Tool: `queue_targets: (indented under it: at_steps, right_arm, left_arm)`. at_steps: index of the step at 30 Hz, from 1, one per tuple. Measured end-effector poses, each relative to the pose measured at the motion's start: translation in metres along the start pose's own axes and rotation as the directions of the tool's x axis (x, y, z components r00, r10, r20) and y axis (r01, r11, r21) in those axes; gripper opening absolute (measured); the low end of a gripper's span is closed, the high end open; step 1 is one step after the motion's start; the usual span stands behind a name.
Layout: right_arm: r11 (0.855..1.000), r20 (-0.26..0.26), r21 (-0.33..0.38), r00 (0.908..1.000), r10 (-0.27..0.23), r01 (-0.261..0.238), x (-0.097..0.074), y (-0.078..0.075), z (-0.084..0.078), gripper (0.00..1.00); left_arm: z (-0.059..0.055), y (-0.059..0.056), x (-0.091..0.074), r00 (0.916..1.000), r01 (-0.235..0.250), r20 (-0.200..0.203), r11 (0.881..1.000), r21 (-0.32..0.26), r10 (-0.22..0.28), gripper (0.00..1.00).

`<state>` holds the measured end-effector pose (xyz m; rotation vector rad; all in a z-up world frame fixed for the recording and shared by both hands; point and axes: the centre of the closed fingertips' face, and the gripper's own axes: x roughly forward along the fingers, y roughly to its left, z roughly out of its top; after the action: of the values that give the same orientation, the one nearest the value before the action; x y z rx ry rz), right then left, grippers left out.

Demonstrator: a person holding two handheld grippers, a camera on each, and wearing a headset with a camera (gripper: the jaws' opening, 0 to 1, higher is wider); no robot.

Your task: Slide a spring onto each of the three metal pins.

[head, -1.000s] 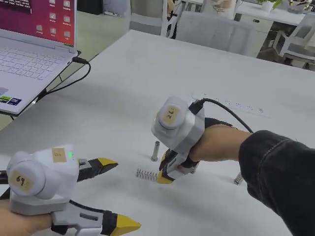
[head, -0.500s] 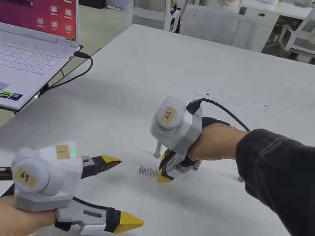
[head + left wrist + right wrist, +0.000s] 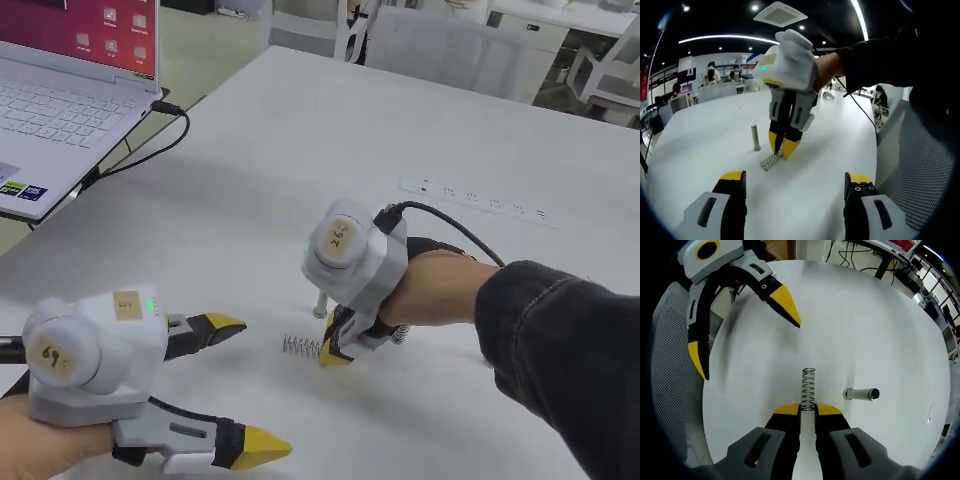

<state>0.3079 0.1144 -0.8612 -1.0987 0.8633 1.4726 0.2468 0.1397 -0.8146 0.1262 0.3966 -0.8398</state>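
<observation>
A small metal spring (image 3: 298, 346) lies level just over the white table (image 3: 300, 150). My right gripper (image 3: 335, 352) is shut on its near end. In the right gripper view the spring (image 3: 808, 385) sticks out forward from my right gripper (image 3: 808, 409). A bare metal pin (image 3: 320, 304) stands just behind that gripper, and to the right of the spring as pin (image 3: 861, 394). My left gripper (image 3: 243, 385) is open with nothing in it at the near left. From the left gripper (image 3: 795, 180), the right gripper (image 3: 781, 146), spring (image 3: 770, 160) and pin (image 3: 755, 137) lie ahead.
An open laptop (image 3: 60, 90) with a black cable (image 3: 150, 150) sits at the far left. A white power strip (image 3: 475, 200) lies at the back right. A small coiled metal piece (image 3: 400, 335) shows by the right hand. Office chairs (image 3: 450, 55) stand beyond the table.
The head camera has shifted a little. The right gripper stays shut on the spring beside the pin, and its body now covers more of the pin. The left gripper stays open.
</observation>
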Motion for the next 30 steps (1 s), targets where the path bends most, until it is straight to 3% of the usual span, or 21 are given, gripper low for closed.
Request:
queue_targets:
  at_steps: [15, 30]
  right_arm:
    - [1.0, 0.015, 0.016, 0.9996, 0.023, -0.024, -0.022, 0.017, -0.006, 0.08]
    - [0.999, 0.017, 0.021, 0.9994, 0.029, -0.03, -0.048, 0.046, -0.025, 0.08]
  left_arm:
    - [0.009, -0.004, 0.006, 0.9998, 0.021, 0.001, 0.999, 0.032, -0.021, 0.74]
    - [0.026, -0.024, 0.019, 0.9946, 0.102, 0.01, 0.991, 0.083, -0.104, 0.65]
